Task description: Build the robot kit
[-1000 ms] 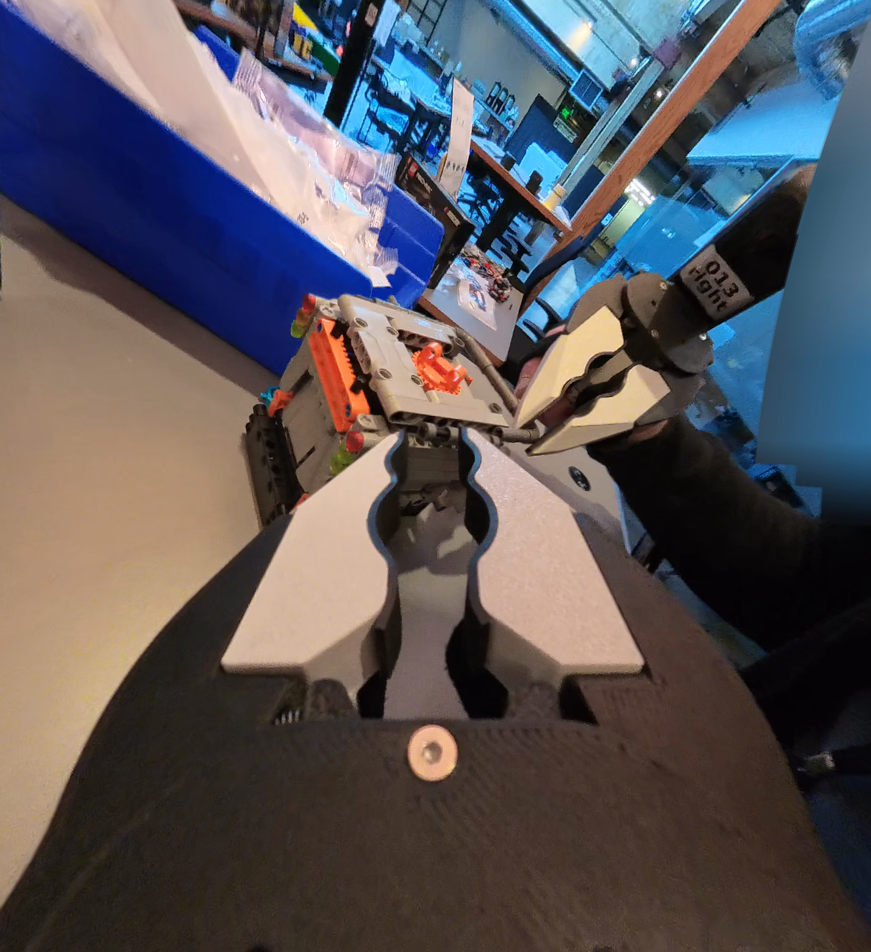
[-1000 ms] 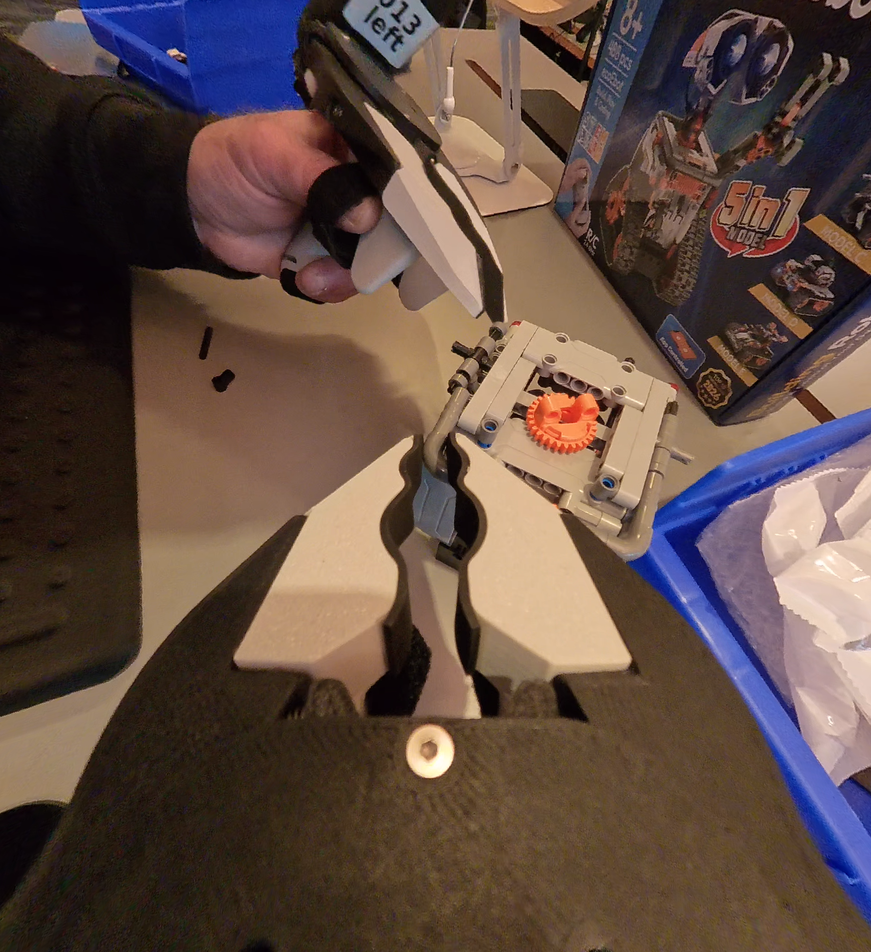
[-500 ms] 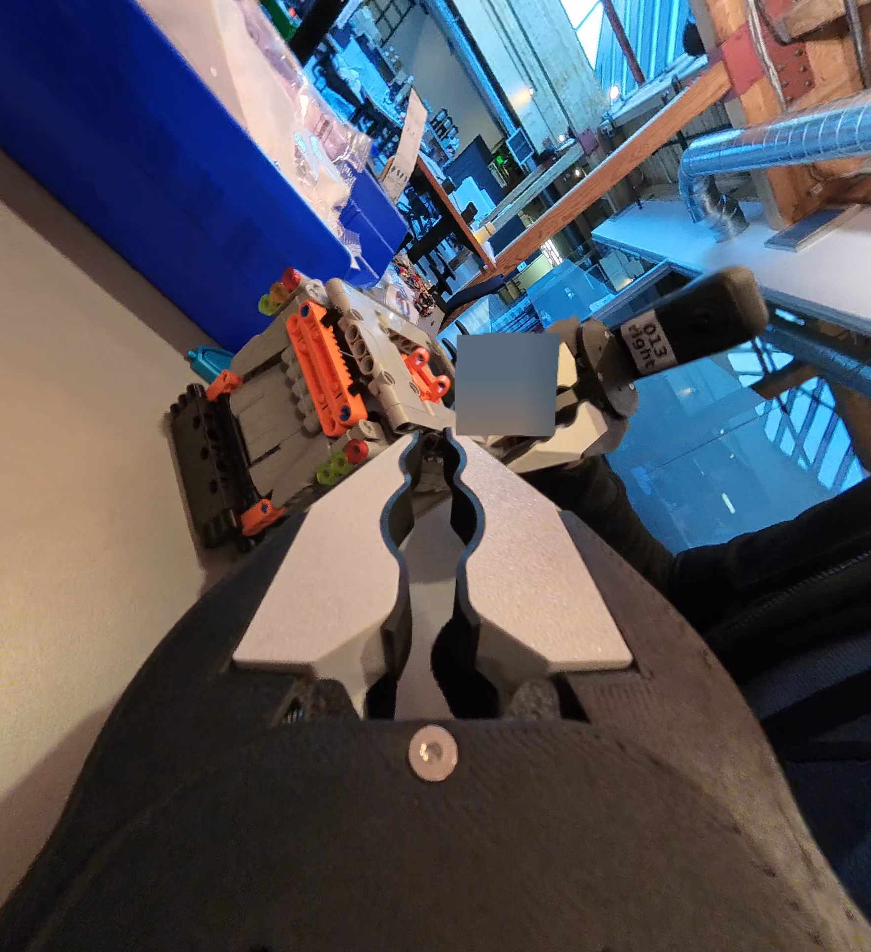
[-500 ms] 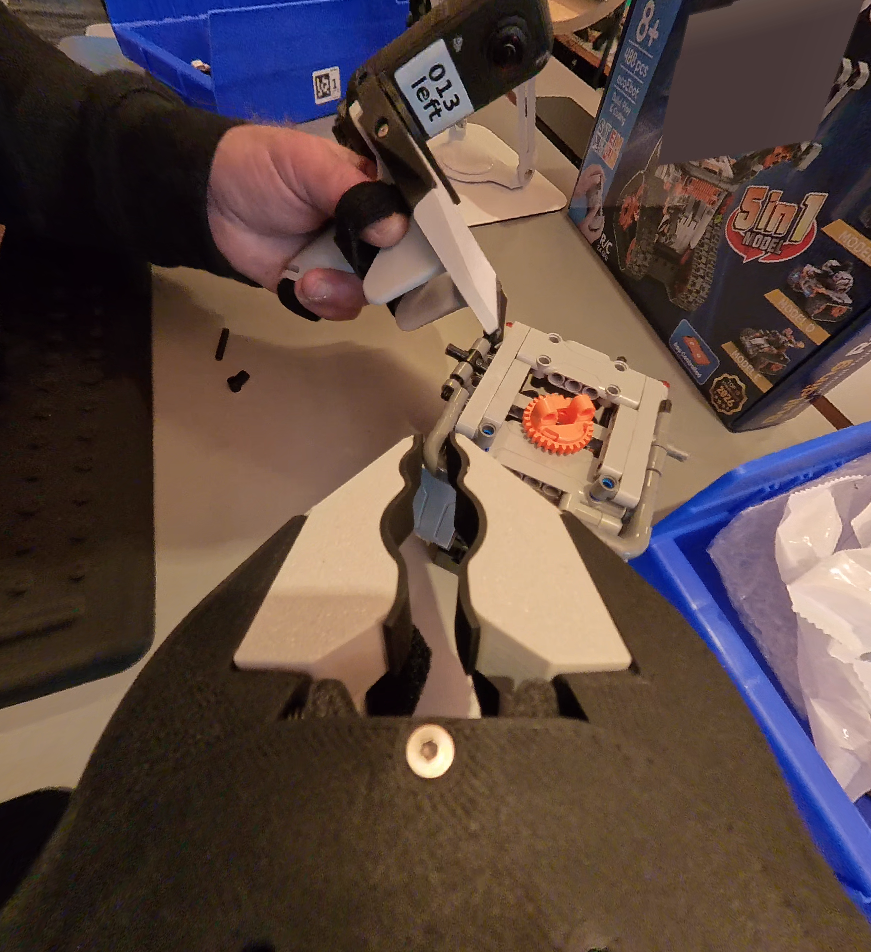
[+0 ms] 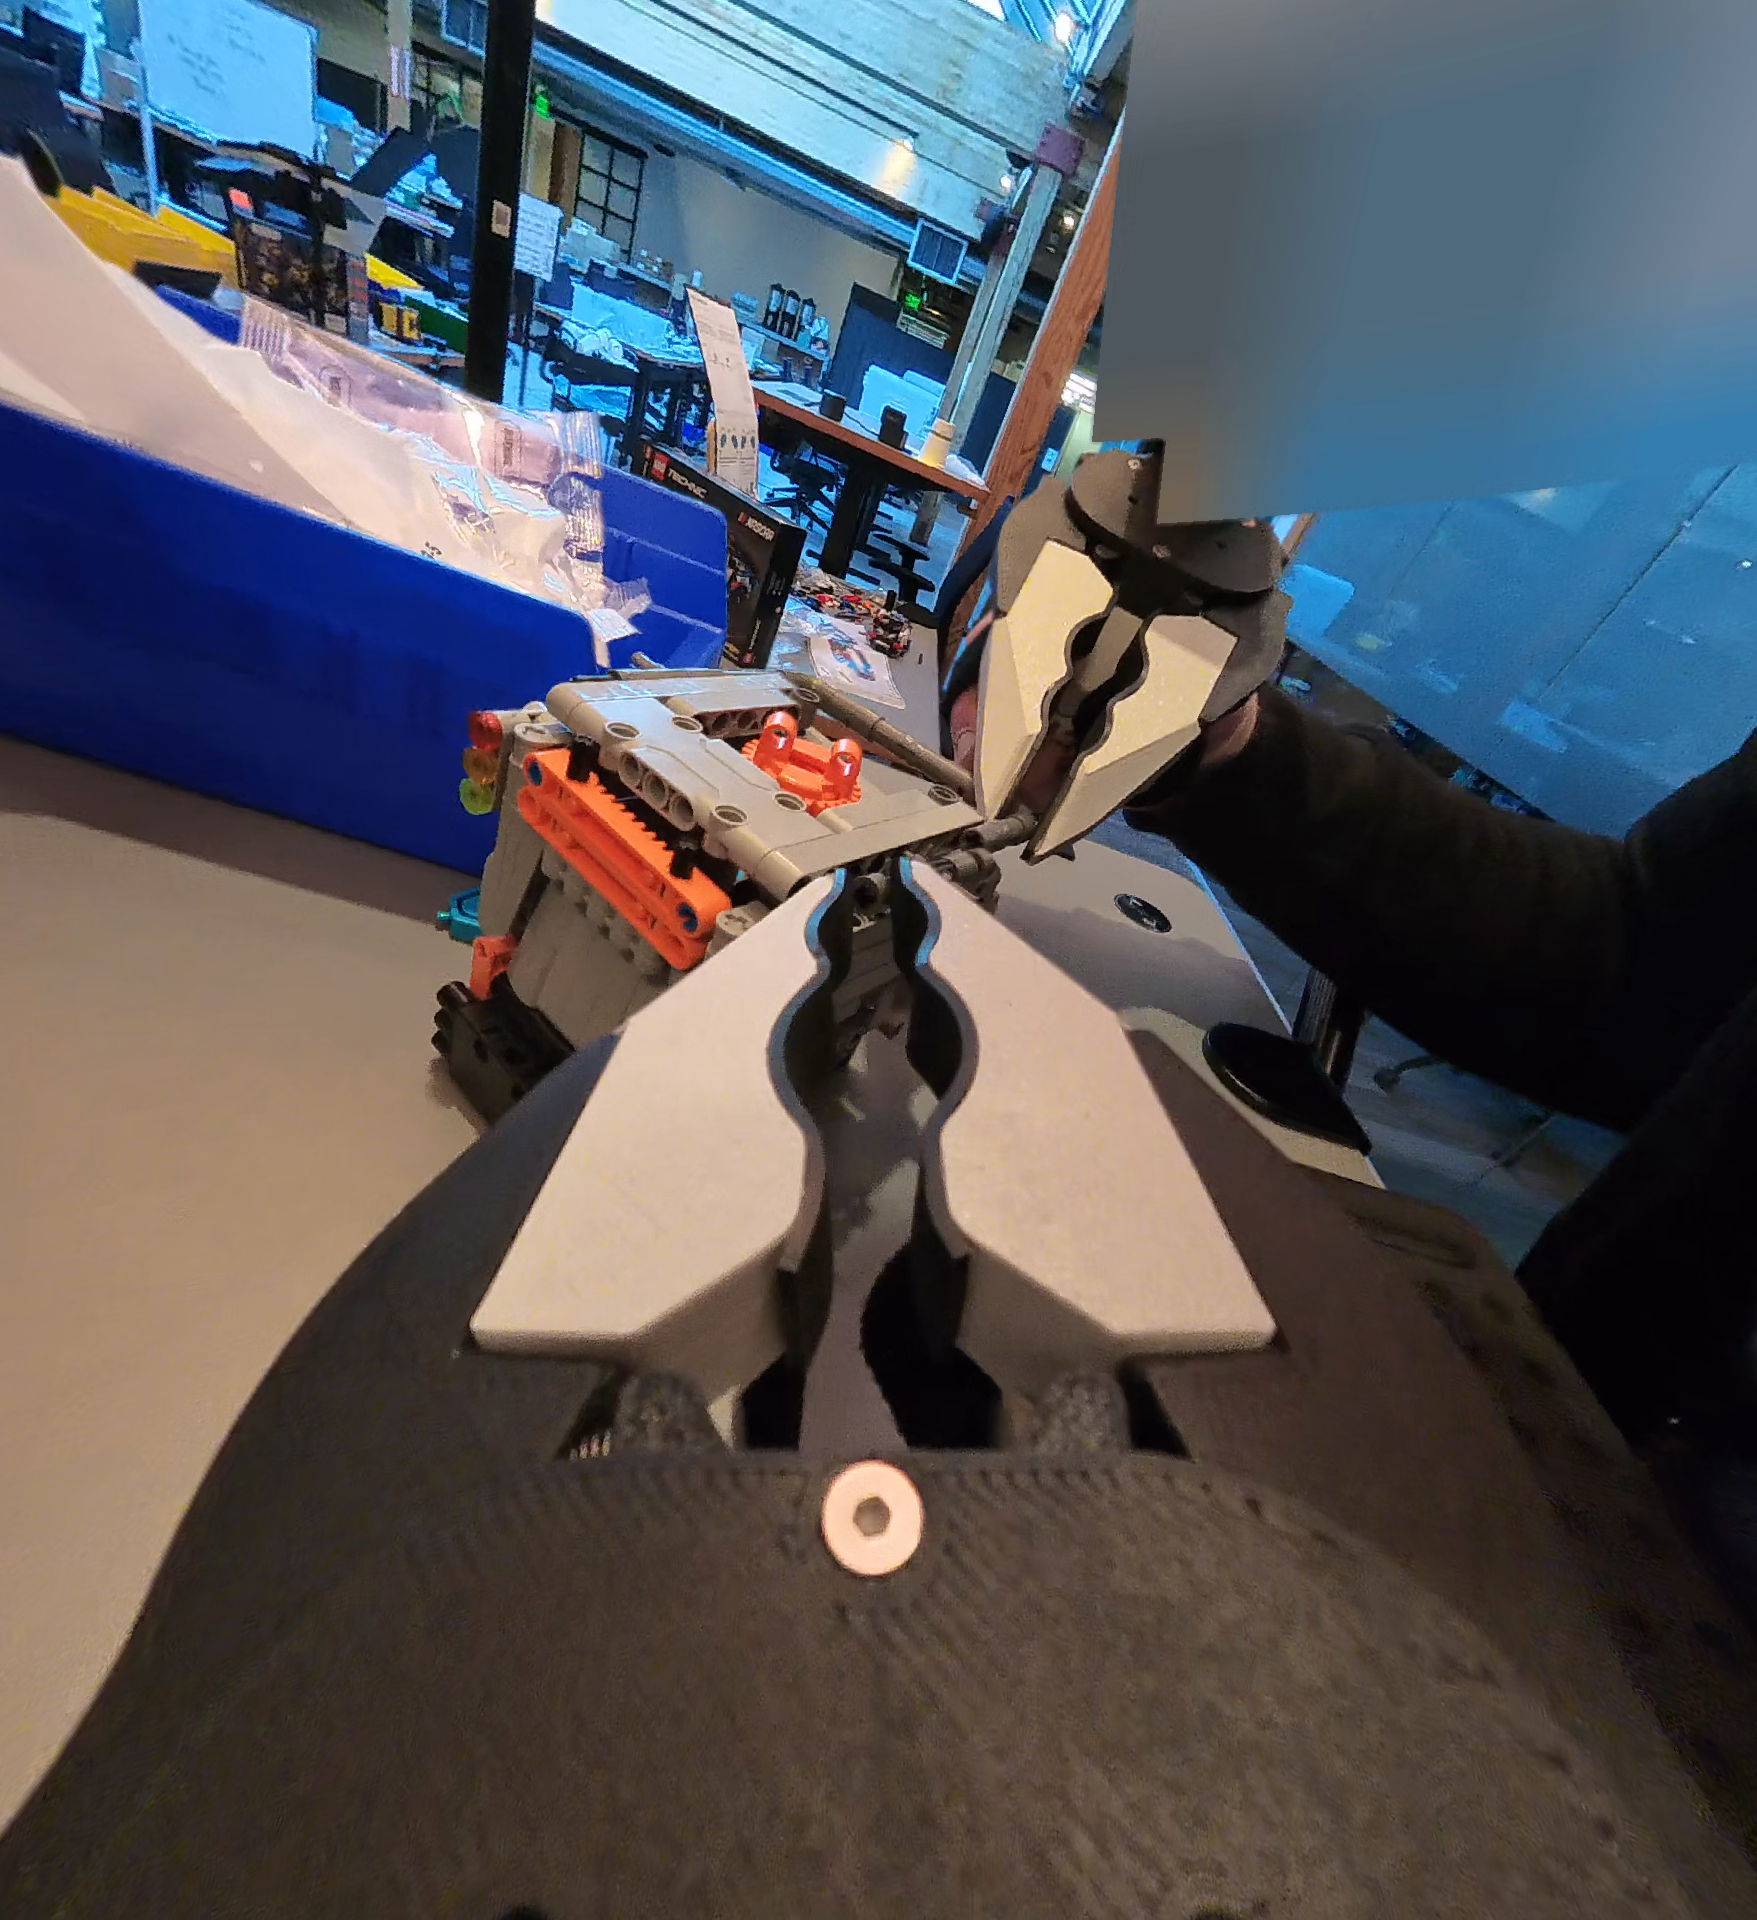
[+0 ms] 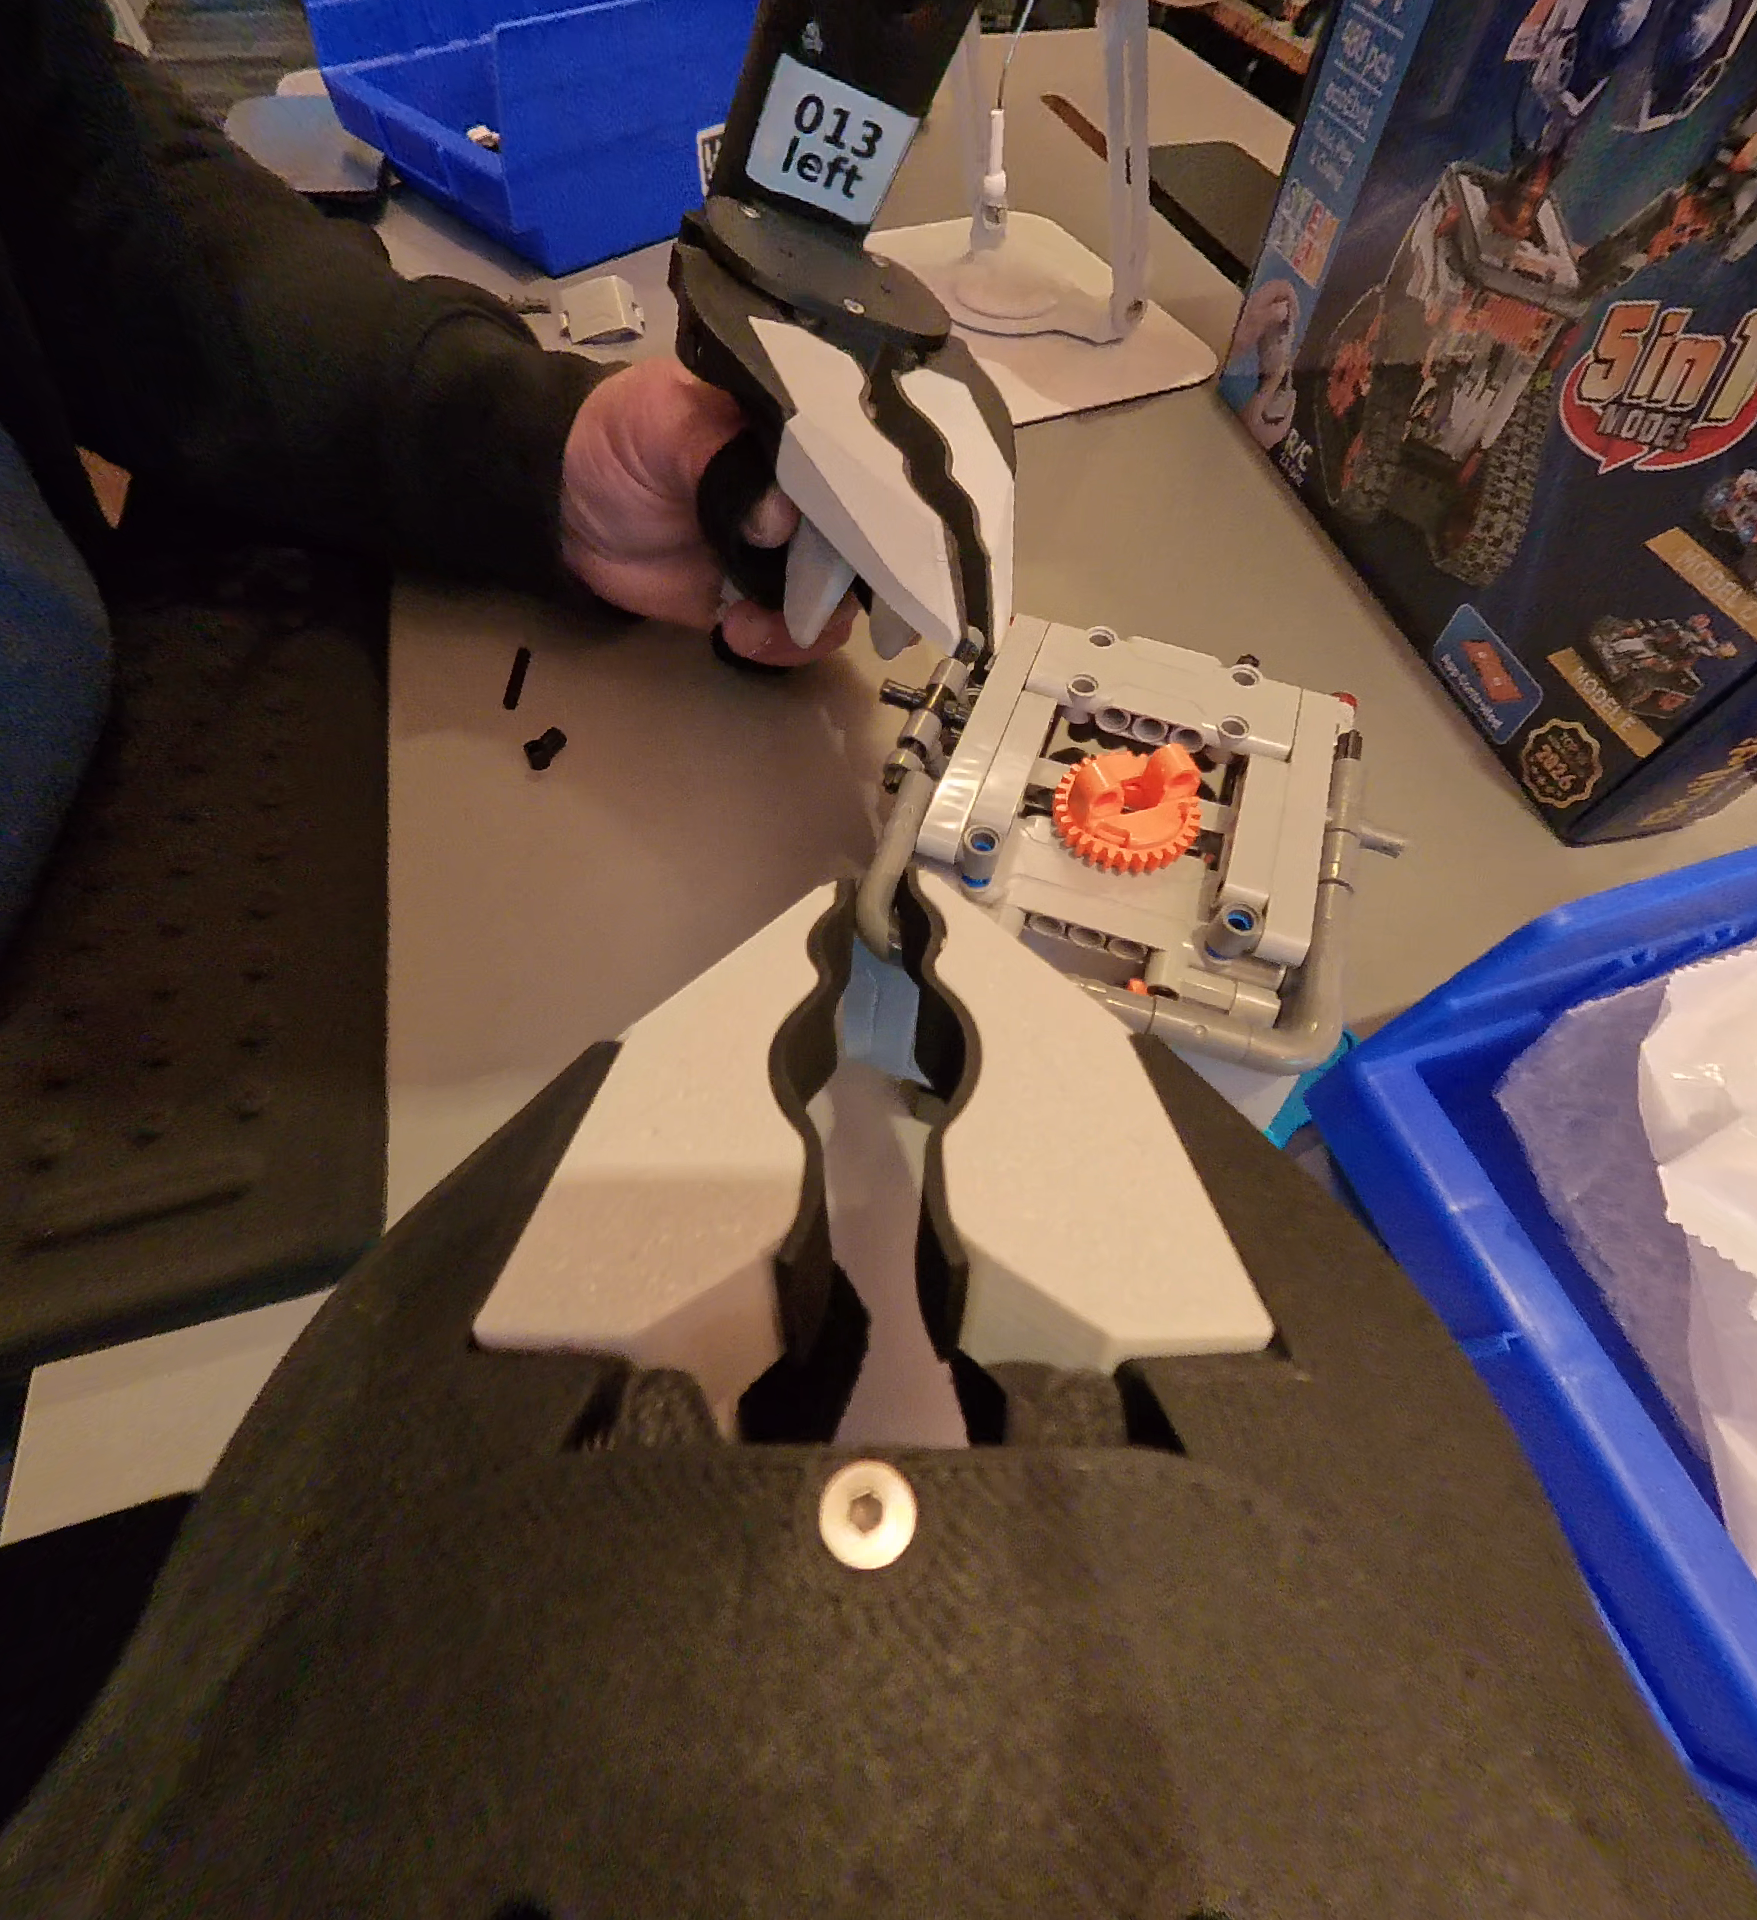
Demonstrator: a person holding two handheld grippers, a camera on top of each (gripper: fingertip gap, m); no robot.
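A grey brick model (image 6: 1128, 821) with an orange gear (image 6: 1128, 795) on top sits on the tabletop (image 6: 625, 831), just beside a blue bin (image 6: 1456, 1226) of plastic bags (image 6: 1747, 1195). The right gripper (image 6: 889, 914) comes in low from the near corner, its fingers (image 6: 1050, 1122) nearly together and pinching a grey part (image 6: 879, 1013) that hangs from the bent grey tube (image 6: 879, 883) at the model's corner; judged a steadying hold, since the part sits deep in the wavy slot. The left gripper (image 6: 973, 623) stands steeply over the model's far-left corner, fingers close together with tips on a thin black axle piece (image 6: 931, 707); whether they actually clamp it cannot be told from the right wrist view. In the left wrist view the left gripper (image 5: 869, 894) shows only a narrow gap at the tips, with dark pieces of the model (image 5: 676, 821) between them, and the right gripper (image 5: 1019, 831) meets the same corner from the other side. A hand (image 6: 645, 520) grips the left handle. Two small black pins (image 6: 531, 717) lie loose on the tabletop, clear of both tools. A dark mat (image 6: 157, 935) lies to the left. A printed box (image 6: 1560, 395) stands behind the model, and a white stand (image 6: 1071, 312) and a second blue bin (image 6: 541, 125) are farther off. The near bin crowds the model's right side, leaving approach room only from the left and front.
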